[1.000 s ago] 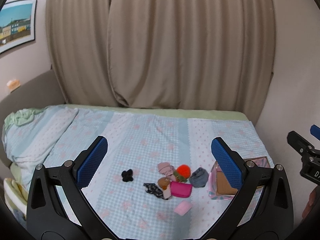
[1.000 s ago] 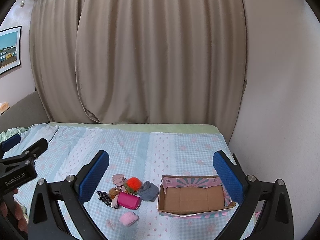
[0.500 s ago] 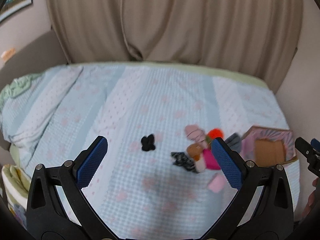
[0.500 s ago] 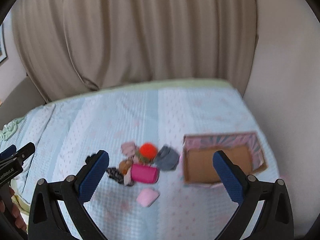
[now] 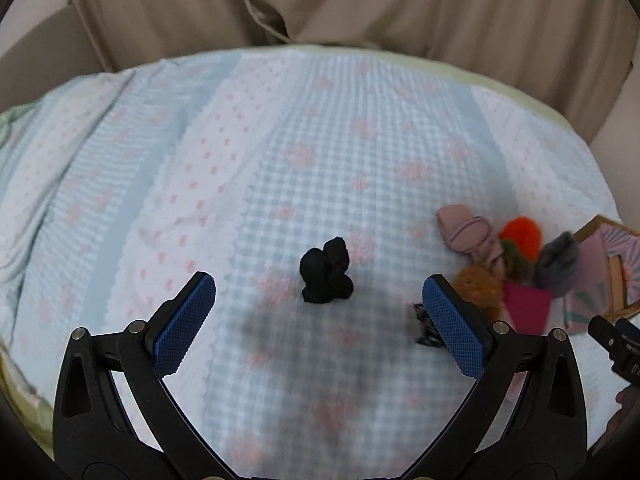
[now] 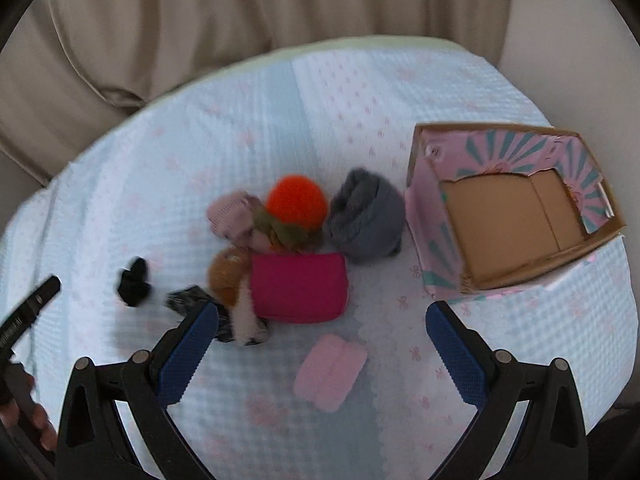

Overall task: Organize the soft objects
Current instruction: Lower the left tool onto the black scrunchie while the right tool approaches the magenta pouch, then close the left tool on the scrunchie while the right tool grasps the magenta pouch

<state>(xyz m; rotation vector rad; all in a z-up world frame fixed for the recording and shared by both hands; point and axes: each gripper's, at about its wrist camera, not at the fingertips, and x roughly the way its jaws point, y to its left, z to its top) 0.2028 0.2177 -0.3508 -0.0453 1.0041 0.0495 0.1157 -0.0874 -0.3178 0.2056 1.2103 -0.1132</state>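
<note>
A black soft bundle (image 5: 326, 279) lies alone on the bed, just beyond my open, empty left gripper (image 5: 318, 320); it also shows in the right wrist view (image 6: 134, 283). A pile of soft items lies to its right: an orange pompom (image 6: 297, 201), a grey bundle (image 6: 366, 218), a magenta pouch (image 6: 300, 287), a pale pink bundle (image 6: 232, 214), a brown fuzzy piece (image 6: 227, 276). A light pink pad (image 6: 331, 372) lies between the fingers of my open, empty right gripper (image 6: 322, 340). An open pink cardboard box (image 6: 516, 216) stands to the right.
The bed has a light blue checked cover (image 5: 320, 140) with pink bows. Beige curtains (image 5: 360, 0) hang behind the bed. A wall stands at the bed's right side (image 6: 580, 40). A rumpled fold of bedding lies at the left (image 5: 40, 160).
Both grippers have moved forward and tilted down toward the bed. The black bundle now sits near the left gripper's fingers and the pink pad near the right gripper's. Nothing was grasped.
</note>
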